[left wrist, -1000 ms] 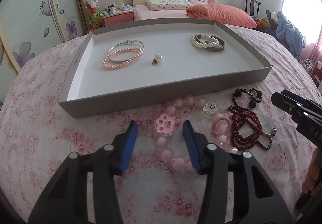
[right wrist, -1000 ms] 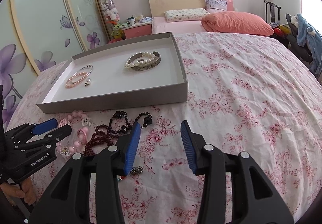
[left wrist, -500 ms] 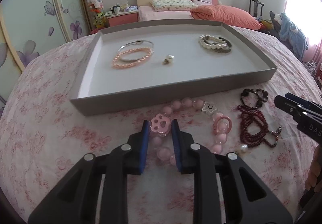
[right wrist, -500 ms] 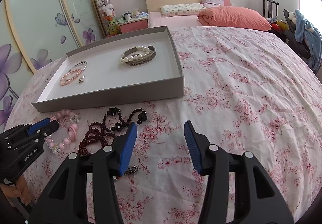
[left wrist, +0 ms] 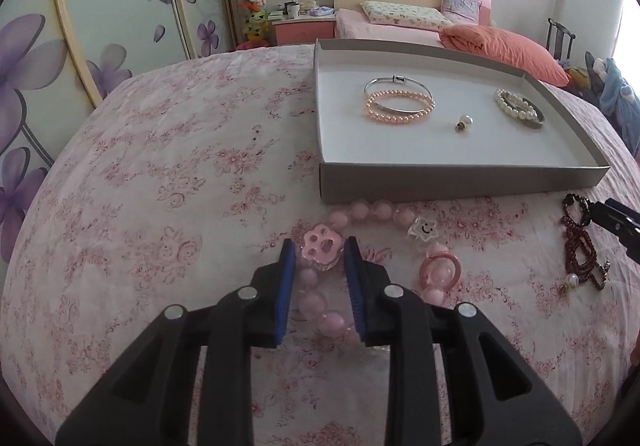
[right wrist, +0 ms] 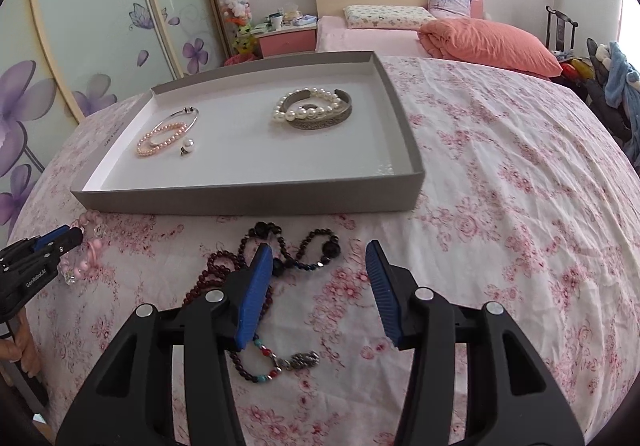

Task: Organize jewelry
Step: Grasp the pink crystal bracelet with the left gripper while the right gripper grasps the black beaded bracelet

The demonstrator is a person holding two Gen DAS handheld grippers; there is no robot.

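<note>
My left gripper (left wrist: 320,250) is shut on the paw charm of a chunky pink bead bracelet (left wrist: 362,210) that lies on the floral bedspread just in front of a grey tray (left wrist: 460,179). The bracelet also shows in the right wrist view (right wrist: 90,246). The tray (right wrist: 248,197) holds a pink pearl bracelet with a silver bangle (left wrist: 398,105), a pearl earring (left wrist: 464,123) and a white pearl bracelet with a metal cuff (left wrist: 519,109). My right gripper (right wrist: 318,258) is open and empty above dark red and black bead strands (right wrist: 296,246).
A small pearl earring (left wrist: 571,280) lies by the dark red beads (left wrist: 580,250) on the bedspread. A bed with pillows and an orange quilt (right wrist: 488,41) stands behind, a pink nightstand (right wrist: 286,39) beside it, and sliding wardrobe doors at the left.
My left gripper closed on the pink bracelet's paw charm and swung left, so the tray now sits to its right. My right gripper moved closer to the dark bead strands.
</note>
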